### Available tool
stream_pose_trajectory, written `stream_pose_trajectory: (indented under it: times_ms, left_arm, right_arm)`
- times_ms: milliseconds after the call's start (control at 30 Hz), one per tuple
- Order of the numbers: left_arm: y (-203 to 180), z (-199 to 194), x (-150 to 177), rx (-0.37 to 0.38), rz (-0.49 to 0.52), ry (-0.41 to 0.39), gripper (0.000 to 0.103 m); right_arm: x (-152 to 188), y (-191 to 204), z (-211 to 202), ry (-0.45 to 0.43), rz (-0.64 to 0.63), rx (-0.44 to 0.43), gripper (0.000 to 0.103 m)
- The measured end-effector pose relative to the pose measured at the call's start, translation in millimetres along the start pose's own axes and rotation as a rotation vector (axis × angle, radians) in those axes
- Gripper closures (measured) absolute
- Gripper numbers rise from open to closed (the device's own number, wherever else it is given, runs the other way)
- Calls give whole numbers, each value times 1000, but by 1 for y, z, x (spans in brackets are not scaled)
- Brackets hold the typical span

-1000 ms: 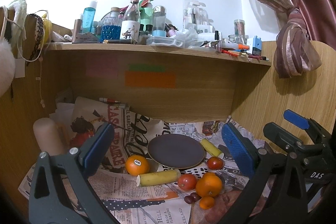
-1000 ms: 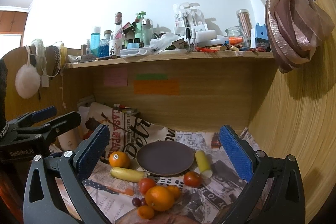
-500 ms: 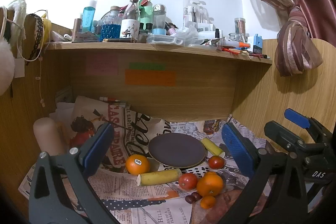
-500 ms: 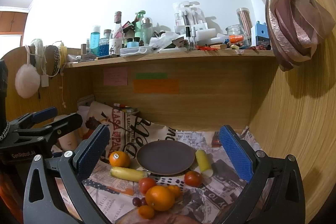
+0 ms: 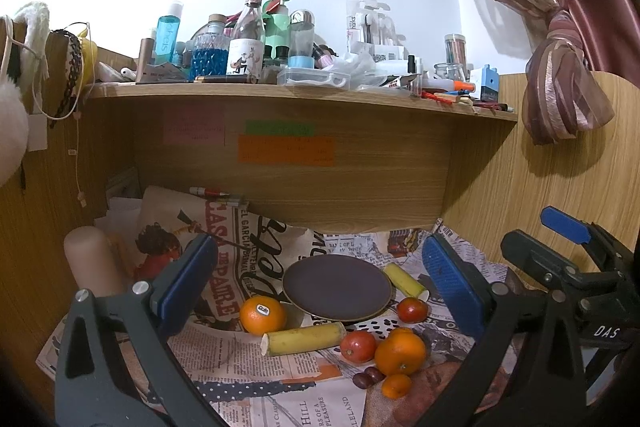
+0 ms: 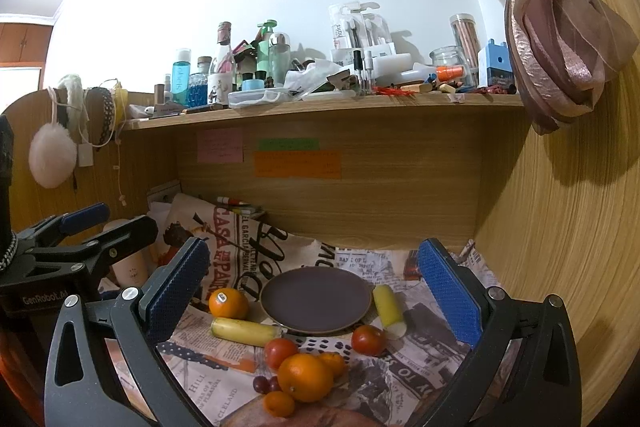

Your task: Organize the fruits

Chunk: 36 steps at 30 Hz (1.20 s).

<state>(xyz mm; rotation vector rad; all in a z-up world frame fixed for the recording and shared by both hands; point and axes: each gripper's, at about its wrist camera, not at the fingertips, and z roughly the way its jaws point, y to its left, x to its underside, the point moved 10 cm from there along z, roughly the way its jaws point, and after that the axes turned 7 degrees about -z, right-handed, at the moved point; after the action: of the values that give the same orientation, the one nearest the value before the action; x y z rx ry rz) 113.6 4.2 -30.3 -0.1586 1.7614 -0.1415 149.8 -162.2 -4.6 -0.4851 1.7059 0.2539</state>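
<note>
- The left gripper (image 5: pixel 320 279) has its blue-padded jaws spread wide with nothing between them, raised above the newspaper (image 5: pixel 224 359).
- The right gripper (image 6: pixel 312 279) is likewise spread wide and holds nothing.
- The dark plate (image 5: pixel 337 287) lies bare on the newspaper, under the wooden shelf (image 5: pixel 304 99).
- Just left of the plate sits a stickered orange (image 5: pixel 263 315).
- In front of the plate lies a banana piece (image 5: pixel 303 339); a second banana piece (image 5: pixel 406 281) touches the plate's right rim.
- One tomato (image 5: pixel 412 309) rests by the plate's right front edge.
- Further in front of the plate cluster another tomato (image 5: pixel 358 346), a large orange (image 5: pixel 400 353), a small orange (image 5: pixel 396 385) and grapes (image 5: pixel 368 377).
</note>
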Motion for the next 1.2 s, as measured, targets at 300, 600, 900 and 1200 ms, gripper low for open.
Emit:
stream_pose_trajectory:
  times_ms: [300,600,900,1200]
  left_arm:
    - [-4,0,0,8,-2,6,0]
    - [-10,8,1,28,10,16,0]
    - [-2,38,16,40,9,98,20]
    - [43,101,57,-17,-36,295,34]
  right_arm:
    - [0,0,0,1,1,-1,0]
    - [3,0,6,18,5,-5,0]
    - [18,-8,30,84,14,-8,6]
    - [60,-30,74,256,11,-35,34]
